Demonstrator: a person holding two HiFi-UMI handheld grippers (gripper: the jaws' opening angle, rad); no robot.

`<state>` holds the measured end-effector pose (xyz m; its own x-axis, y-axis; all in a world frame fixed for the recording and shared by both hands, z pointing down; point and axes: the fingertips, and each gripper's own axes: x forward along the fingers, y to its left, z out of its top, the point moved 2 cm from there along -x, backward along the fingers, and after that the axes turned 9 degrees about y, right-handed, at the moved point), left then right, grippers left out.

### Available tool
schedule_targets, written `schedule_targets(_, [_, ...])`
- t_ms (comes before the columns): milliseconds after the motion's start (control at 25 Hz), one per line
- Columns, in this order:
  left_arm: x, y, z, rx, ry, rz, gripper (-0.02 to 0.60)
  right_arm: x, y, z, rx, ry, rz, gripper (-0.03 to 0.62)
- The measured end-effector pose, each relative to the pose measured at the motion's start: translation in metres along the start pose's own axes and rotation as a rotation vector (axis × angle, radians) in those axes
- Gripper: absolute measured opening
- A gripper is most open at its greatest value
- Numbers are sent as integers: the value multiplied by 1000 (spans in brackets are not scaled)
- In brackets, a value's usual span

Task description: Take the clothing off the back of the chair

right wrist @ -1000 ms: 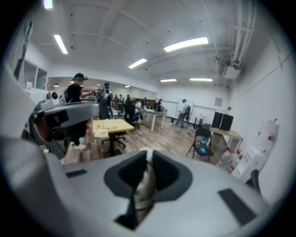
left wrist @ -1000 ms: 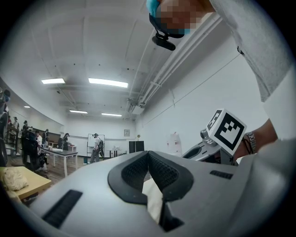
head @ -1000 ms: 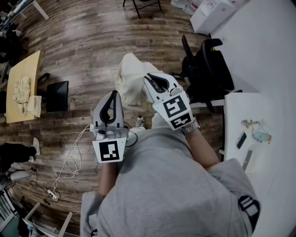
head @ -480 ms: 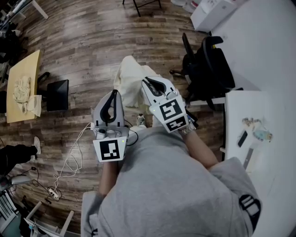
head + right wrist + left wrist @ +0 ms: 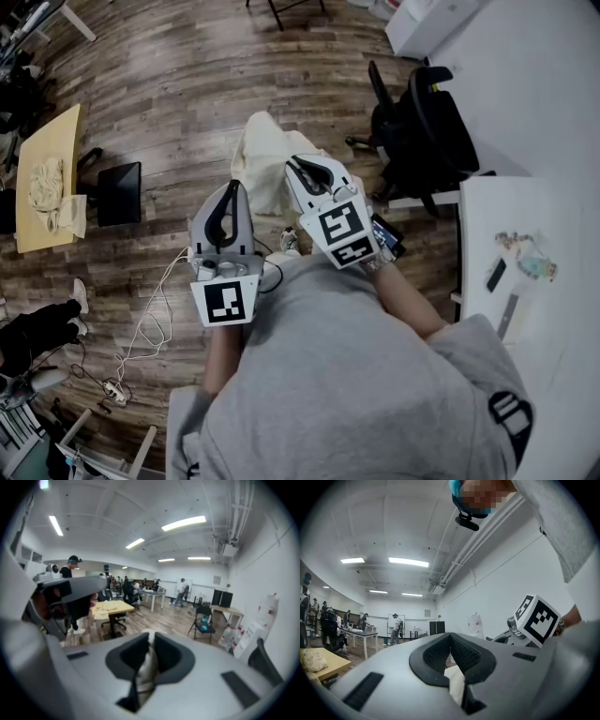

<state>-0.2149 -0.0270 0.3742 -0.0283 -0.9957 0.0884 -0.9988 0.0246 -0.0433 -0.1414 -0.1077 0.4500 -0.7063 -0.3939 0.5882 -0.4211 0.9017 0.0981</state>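
Right gripper (image 5: 307, 172) shifted slightly left, away from black office chair (image 5: 427, 131).
Cream fabric garment (image 5: 262, 159) hangs clear of chair over wooden floor (image 5: 187, 84); right and left gripper (image 5: 228, 194) jaws both closed, pinching it.

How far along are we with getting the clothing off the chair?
In hand: the right gripper and the left gripper both look shut on the cream clothing. Apparently done: it hangs apart from the black chair, whose back looks bare. Probably left: carrying it clear and setting it down.
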Motion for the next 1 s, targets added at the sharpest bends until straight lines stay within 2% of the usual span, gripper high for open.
schedule_targets(1000, [-5,-1,-1,0,0,11,37,-5,-10,-5,1,9,-24,61])
